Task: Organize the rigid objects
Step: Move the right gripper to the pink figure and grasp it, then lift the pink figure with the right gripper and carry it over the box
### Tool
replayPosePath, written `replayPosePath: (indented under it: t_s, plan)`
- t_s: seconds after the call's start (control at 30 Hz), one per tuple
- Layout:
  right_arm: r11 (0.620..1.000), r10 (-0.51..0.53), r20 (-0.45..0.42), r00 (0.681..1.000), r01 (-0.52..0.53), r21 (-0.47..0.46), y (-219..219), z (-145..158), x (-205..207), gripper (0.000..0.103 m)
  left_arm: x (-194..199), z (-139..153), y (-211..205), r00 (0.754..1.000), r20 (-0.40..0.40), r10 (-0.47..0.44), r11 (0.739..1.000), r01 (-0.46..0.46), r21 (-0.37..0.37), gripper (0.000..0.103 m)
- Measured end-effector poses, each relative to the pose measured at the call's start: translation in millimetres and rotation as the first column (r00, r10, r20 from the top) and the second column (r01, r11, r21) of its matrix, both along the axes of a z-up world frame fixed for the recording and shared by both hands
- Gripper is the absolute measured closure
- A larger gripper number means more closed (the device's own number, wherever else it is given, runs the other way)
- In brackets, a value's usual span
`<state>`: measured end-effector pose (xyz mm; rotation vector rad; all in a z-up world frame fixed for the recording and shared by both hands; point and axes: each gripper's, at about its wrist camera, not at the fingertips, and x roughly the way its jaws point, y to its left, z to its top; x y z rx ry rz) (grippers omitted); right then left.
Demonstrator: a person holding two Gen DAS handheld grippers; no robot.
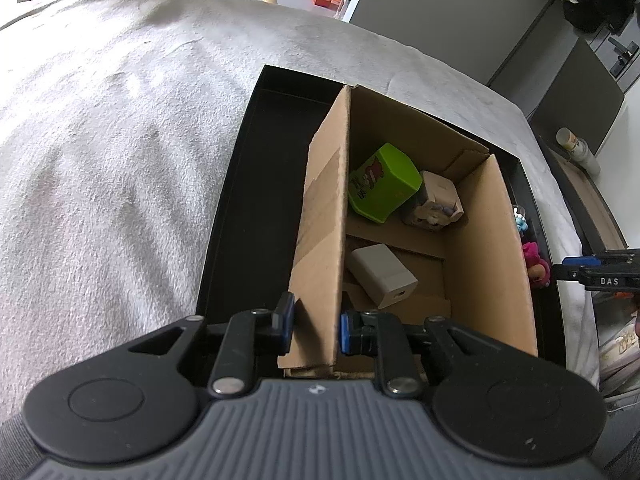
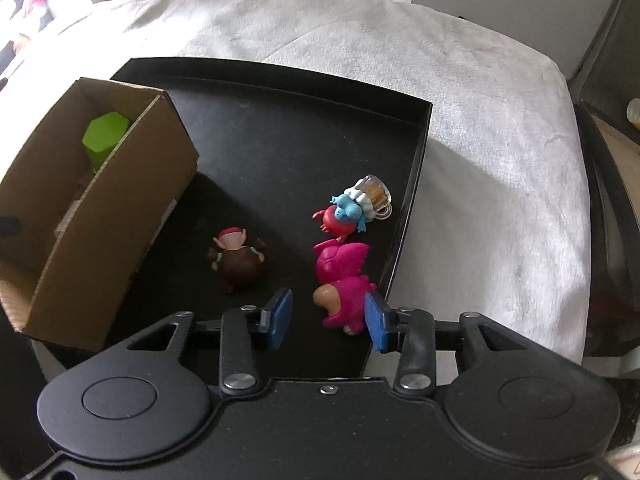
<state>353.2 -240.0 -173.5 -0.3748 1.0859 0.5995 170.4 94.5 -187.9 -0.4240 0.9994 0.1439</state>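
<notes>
The cardboard box (image 1: 400,216) already holds 3 things: a green block (image 1: 384,184) and a beige figure (image 1: 436,200) well ahead of the left gripper's (image 1: 314,328) jaws, and a white charger (image 1: 382,276) just ahead of its right jaw. By my judgement the sorting is partly done.

Left to move, as far as the right wrist view shows, are 4 toys on the black tray (image 2: 304,120). The pink figure (image 2: 342,280) lies between the right gripper's (image 2: 328,318) jaws, close against the right-hand one. The brown figure (image 2: 238,260) sits just ahead of the left-hand jaw. The blue and red toy (image 2: 342,216) and the small beer mug (image 2: 372,194) are further ahead, touching each other.

The left jaws straddle the box's near left wall (image 1: 320,240); I cannot tell whether they pinch it. The right jaws stand apart, not yet closed on the pink figure, probably the next item for the box. The tray rests on a grey bed (image 2: 480,160).
</notes>
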Motion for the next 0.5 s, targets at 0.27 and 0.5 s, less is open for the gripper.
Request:
replayPosePath:
  t_s: [0.27, 0.5]
  plan:
    - [1.0, 0.006, 0.006, 1.0, -0.006, -0.027, 5.7, -12.3, 10.2, 0.071, 0.6, -0.8, 1.0, 1.0, 0.001, -0.001, 1.0, 0.001, -0.005, 0.082]
    - [0.998, 0.005, 0.012, 1.0, -0.005, -0.059, 9.7, -20.2, 11.7, 0.074, 0.4, -2.6, 2.6, 1.0, 0.007, -0.002, 1.0, 0.002, -0.014, 0.082]
